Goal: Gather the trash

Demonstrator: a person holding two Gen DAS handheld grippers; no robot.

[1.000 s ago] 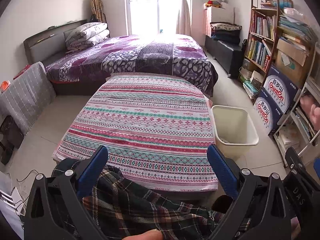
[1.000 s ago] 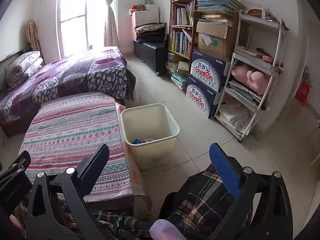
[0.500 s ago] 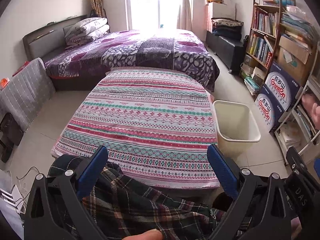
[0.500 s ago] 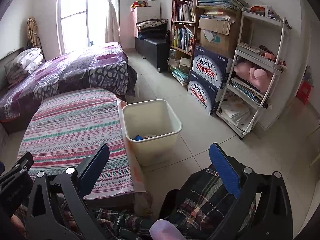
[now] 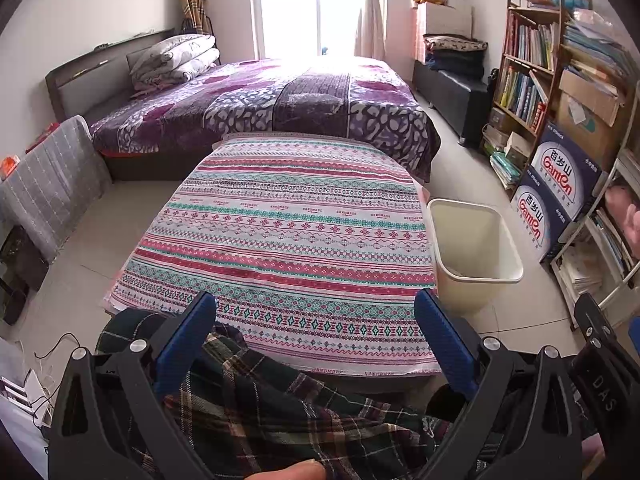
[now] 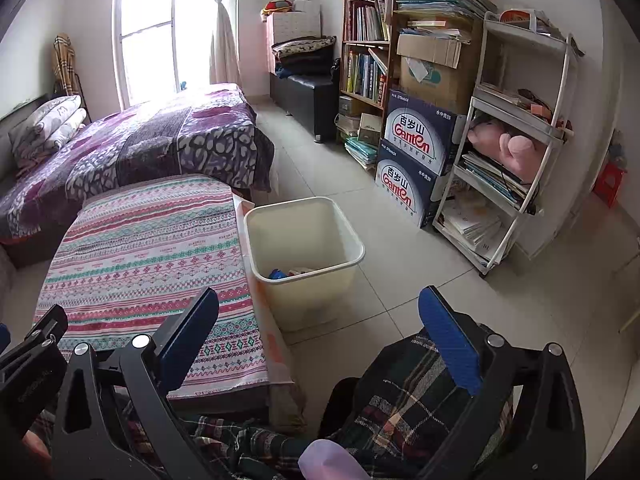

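Note:
A cream plastic trash bin (image 6: 304,258) stands on the tiled floor right of the low table; it also shows in the left wrist view (image 5: 476,252). Blue and pale trash pieces (image 6: 290,272) lie in its bottom. The table wears a striped patterned cloth (image 5: 288,232), seen too in the right wrist view (image 6: 148,248), with nothing lying on it. My left gripper (image 5: 316,324) is open and empty above the table's near edge. My right gripper (image 6: 320,320) is open and empty, in front of the bin.
A purple bed (image 5: 260,100) lies beyond the table. Bookshelves (image 6: 368,60), Ganten boxes (image 6: 416,152) and a white rack (image 6: 516,152) line the right wall. A grey-covered item (image 5: 52,184) stands left. Plaid-clad legs (image 5: 260,408) fill the foreground.
Both views have drawn back and tilted up a little, so the table and bin sit slightly farther away. Both grippers have stayed open and empty.

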